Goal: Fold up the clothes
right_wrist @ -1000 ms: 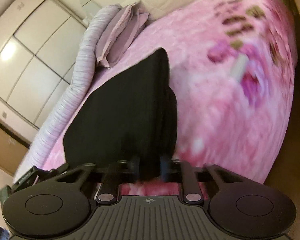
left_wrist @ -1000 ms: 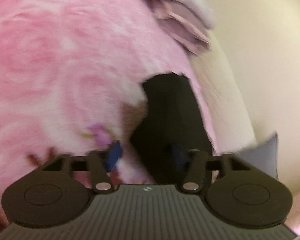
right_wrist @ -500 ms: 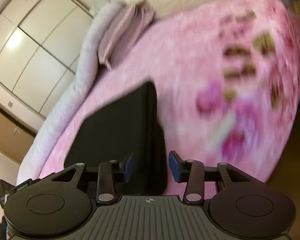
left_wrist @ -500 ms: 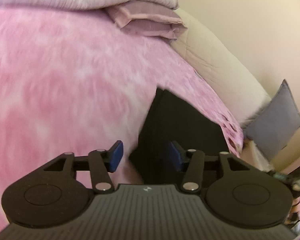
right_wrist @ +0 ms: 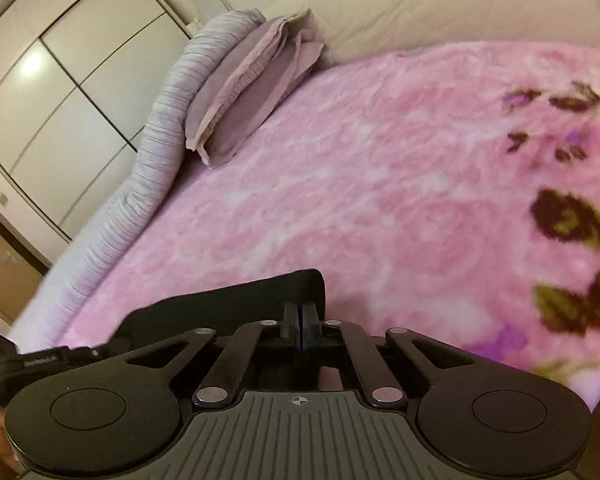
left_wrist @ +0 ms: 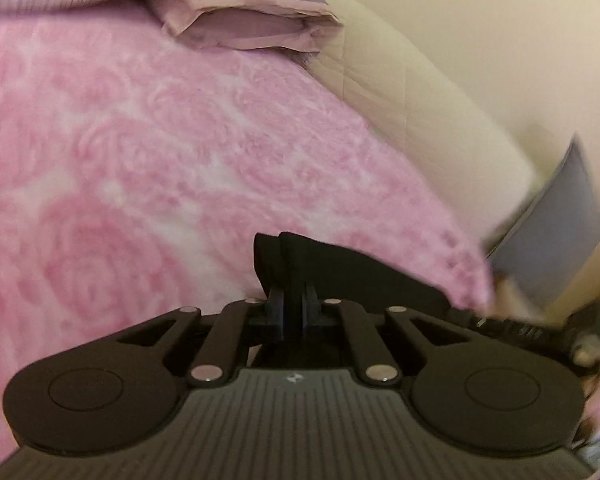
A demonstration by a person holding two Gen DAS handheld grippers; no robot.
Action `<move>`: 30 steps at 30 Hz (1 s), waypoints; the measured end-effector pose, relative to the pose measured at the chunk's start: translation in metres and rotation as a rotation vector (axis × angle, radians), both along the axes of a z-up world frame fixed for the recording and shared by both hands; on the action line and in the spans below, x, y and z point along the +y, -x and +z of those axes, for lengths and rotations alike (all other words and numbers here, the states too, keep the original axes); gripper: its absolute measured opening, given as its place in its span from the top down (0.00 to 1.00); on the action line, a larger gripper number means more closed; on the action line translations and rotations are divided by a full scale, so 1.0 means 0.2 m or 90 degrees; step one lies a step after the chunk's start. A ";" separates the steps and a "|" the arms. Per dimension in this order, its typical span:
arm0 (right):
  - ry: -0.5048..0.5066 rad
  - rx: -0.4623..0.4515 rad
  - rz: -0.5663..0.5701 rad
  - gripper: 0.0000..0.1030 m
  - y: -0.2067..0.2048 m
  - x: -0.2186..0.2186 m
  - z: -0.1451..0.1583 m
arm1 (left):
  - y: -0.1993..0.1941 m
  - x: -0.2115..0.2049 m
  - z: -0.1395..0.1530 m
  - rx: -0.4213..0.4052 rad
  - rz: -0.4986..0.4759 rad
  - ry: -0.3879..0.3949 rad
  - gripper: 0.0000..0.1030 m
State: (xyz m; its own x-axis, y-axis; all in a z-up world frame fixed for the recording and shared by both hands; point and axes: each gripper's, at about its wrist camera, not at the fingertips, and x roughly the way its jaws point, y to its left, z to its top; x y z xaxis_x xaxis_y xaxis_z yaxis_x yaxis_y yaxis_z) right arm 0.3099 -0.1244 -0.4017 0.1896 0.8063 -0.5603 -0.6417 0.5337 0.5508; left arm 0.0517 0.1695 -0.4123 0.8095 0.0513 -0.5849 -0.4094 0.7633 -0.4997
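We hold the black garment [left_wrist: 340, 268] stretched between us, its long axis running claw to claw over the pink blanket [left_wrist: 140, 140]: left claw [left_wrist: 293, 312] closing on one corner, right claw [right_wrist: 301, 326] pinched on the other.

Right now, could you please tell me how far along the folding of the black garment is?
Done: nothing looks finished. In hand: the left hand-held gripper is closing on one corner of the black garment, and the right hand-held gripper is shut on another. Left: carrying those corners over the pink blanket to make the fold.
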 end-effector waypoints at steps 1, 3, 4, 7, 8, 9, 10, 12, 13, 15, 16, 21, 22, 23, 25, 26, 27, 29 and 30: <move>0.025 -0.001 -0.003 1.00 0.01 0.03 -0.04 | -0.01 -0.01 -0.01 0.019 0.008 -0.018 0.90; 0.097 -0.024 -0.008 1.00 0.03 0.08 -0.09 | -0.04 -0.02 -0.02 0.056 0.025 -0.054 0.86; 0.128 -0.047 -0.009 1.00 0.05 0.10 -0.09 | -0.02 -0.03 0.03 0.053 0.029 -0.078 0.85; 0.116 -0.094 -0.031 1.00 0.09 0.04 0.00 | 0.01 -0.08 0.15 0.019 0.048 -0.134 0.86; 0.108 -0.126 -0.046 0.99 0.11 0.03 0.05 | 0.03 -0.09 0.19 0.004 0.056 -0.149 0.86; 0.101 -0.158 -0.061 0.99 0.13 0.02 0.11 | 0.04 -0.11 0.23 -0.011 0.063 -0.165 0.86; 0.094 -0.189 -0.075 0.97 0.15 0.00 0.16 | 0.05 -0.12 0.26 -0.025 0.069 -0.179 0.86; 0.071 -0.237 -0.057 0.94 0.19 0.04 0.23 | 0.00 -0.15 0.26 -0.023 0.037 -0.161 0.86; 0.083 -0.243 -0.027 0.91 0.20 0.09 0.22 | -0.03 -0.17 0.23 -0.009 0.028 -0.165 0.86; 0.108 -0.255 0.033 0.85 0.24 0.19 0.20 | -0.10 -0.19 0.15 0.023 0.016 -0.167 0.86; 0.124 -0.267 0.053 0.84 0.26 0.24 0.16 | -0.14 -0.19 0.09 0.040 0.014 -0.166 0.86; 0.216 -0.359 0.083 0.82 0.35 0.40 -0.08 | -0.23 -0.21 -0.06 0.064 0.014 -0.198 0.84; 0.235 -0.361 0.083 0.83 0.35 0.41 -0.10 | -0.25 -0.21 -0.06 0.074 0.009 -0.210 0.84; 0.252 -0.364 0.082 0.83 0.35 0.42 -0.11 | -0.26 -0.22 -0.06 0.083 0.005 -0.221 0.83; 0.257 -0.352 0.085 0.83 0.33 0.42 -0.11 | -0.24 -0.21 -0.02 0.085 0.004 -0.220 0.82; 0.248 -0.344 0.084 0.83 0.32 0.40 -0.11 | -0.23 -0.21 0.00 0.086 0.004 -0.219 0.82; 0.246 -0.338 0.075 0.83 0.31 0.38 -0.08 | -0.21 -0.20 0.02 0.087 0.005 -0.218 0.82; 0.237 -0.328 0.049 0.83 0.30 0.30 -0.01 | -0.10 -0.23 0.09 0.077 0.018 -0.215 0.83; 0.214 -0.319 0.032 0.83 0.32 0.22 0.04 | -0.02 -0.26 0.12 0.074 0.029 -0.214 0.83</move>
State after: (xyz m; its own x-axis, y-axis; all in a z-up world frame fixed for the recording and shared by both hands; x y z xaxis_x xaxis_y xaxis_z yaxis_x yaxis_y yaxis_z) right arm 0.2469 -0.0795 -0.3940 0.4623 0.6156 -0.6382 -0.8086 0.5881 -0.0185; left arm 0.0562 0.1184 -0.3874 0.7310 0.2904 -0.6175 -0.4856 0.8571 -0.1718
